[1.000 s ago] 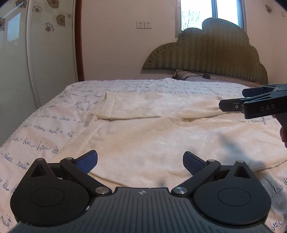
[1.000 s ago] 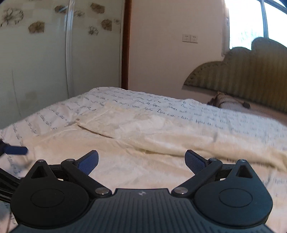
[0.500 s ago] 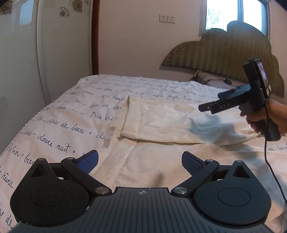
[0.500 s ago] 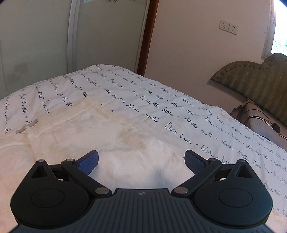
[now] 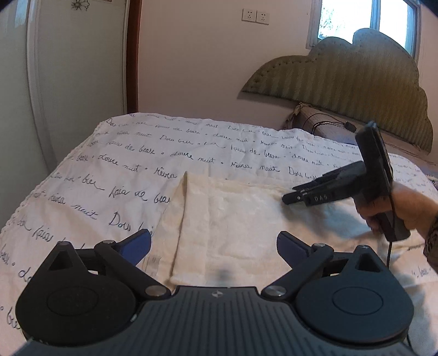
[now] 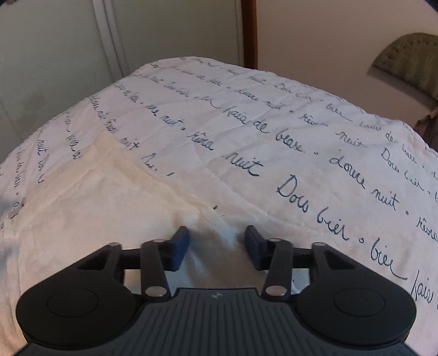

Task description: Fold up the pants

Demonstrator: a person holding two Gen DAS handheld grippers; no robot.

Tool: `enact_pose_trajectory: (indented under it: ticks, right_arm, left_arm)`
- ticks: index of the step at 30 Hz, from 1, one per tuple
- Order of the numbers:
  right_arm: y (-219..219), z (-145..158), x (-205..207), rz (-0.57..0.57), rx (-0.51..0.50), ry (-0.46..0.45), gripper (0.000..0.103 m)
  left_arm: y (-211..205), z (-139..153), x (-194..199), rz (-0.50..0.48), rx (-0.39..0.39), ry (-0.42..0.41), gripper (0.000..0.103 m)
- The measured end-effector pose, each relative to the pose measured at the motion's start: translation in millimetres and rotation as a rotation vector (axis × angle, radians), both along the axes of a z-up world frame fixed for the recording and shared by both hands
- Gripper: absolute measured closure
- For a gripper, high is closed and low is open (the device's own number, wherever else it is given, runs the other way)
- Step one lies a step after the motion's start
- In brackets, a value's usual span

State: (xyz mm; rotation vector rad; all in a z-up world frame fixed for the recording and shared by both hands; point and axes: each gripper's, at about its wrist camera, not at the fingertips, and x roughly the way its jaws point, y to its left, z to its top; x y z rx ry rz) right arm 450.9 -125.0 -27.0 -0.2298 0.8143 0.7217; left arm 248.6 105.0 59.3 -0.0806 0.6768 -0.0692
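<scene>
Two claws work over cream pants (image 5: 235,219) spread on a bed. The left claw (image 5: 213,243) stands wide open, its blue pads (image 5: 138,243) well apart and holding nothing, poised just above the near end of the pants where a folded edge runs away from the camera. The right claw (image 6: 216,243) is narrowed but not closed: its blue pads (image 6: 179,246) sit on either side of a raised ridge of the pants fabric at the garment's far edge, with a clear gap between them, and whether they touch the cloth cannot be told. In the left wrist view the right claw (image 5: 287,197) appears from the side, its tips low over the pants, with the person's right hand (image 5: 402,208) wrapped around its handle and a thin black cable (image 5: 388,246) hanging from it. The pants lie flat on a white bedspread (image 6: 301,153) printed with dark cursive writing, toward the side of the bed nearer the cameras, their cream colour slightly yellower than the spread. Beyond the pants, at the head of the bed, a striped pillow (image 5: 320,123) rests against a green padded headboard (image 5: 356,76) with a scalloped top. Above the headboard is a window (image 5: 369,22), and two wall sockets (image 5: 256,16) sit on the pale wall to its left. A glossy wardrobe door (image 5: 68,68) stands along the far side of the bed.
</scene>
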Motion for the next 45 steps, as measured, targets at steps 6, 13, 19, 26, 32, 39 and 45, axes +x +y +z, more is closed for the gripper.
enact_pose_trajectory:
  ticks: [6, 13, 19, 26, 32, 39, 45]
  right_arm:
    - [14.9, 15.6, -64.3, 0.109, -0.158, -0.315, 0.093]
    - [30.9, 11.2, -191.8, 0.294, -0.433, -0.751, 0.094]
    - [26.3, 0.7, -233.8, 0.331, -0.485, -0.849, 0.094]
    - [23.6, 5.6, -242.4, 0.278, -0.454, -0.84, 0.094]
    - [6.6, 31.3, -289.7, 0.259, -0.355, -0.829, 0.095]
    - [6.9, 40.5, -379.7, 0.35, -0.267, -0.768, 0.094]
    - [14.5, 23.2, -428.4, 0.437, -0.208, -0.645, 0.098]
  left_arm:
    - [11.9, -5.9, 60.1, 0.039, -0.285, 0.141, 0.004]
    - [27.8, -5.5, 95.9, 0.069, -0.536, 0.241, 0.004]
    - [38.8, -25.1, 114.0, 0.135, -0.728, 0.364, 0.028]
    - [36.0, -19.9, 75.7, 0.11, -0.721, 0.277, 0.099]
    - [28.2, 21.8, -11.5, -0.03, -0.562, 0.118, 0.099]
    - [37.1, 13.8, -108.2, -0.055, -0.467, 0.083, 0.099]
    - [41.8, -19.8, -156.8, -0.032, -0.381, 0.14, 0.098]
